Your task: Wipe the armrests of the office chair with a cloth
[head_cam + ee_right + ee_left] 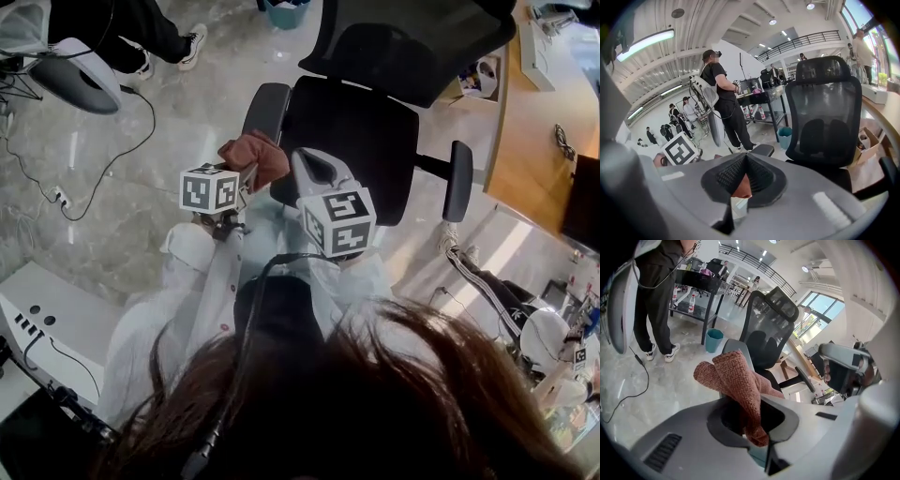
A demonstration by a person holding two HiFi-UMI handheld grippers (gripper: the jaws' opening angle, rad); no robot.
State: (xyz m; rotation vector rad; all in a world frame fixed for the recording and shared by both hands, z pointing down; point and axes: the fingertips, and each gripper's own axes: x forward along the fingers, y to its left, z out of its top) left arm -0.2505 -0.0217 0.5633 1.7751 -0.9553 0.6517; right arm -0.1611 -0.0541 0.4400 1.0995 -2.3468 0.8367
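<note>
A black mesh office chair (pixel 361 131) stands ahead of me, with its left armrest (pixel 267 108) near the grippers and its right armrest (pixel 458 180) farther right. My left gripper (pixel 246 173) is shut on a reddish-brown cloth (pixel 255 155), which hangs just short of the left armrest. In the left gripper view the cloth (pixel 738 376) sticks up out of the left gripper (pixel 754 427) and covers most of the left armrest (pixel 737 347). My right gripper (pixel 314 167) hovers over the seat's front edge, beside the cloth. Its jaws meet in the right gripper view (pixel 745 161).
A person in dark clothes (pixel 724 101) stands left of the chair, near a teal bin (pixel 714 340). Cables (pixel 103 169) trail over the marble floor. A wooden desk (pixel 534 141) lies to the right, and a white box (pixel 47 323) sits at lower left.
</note>
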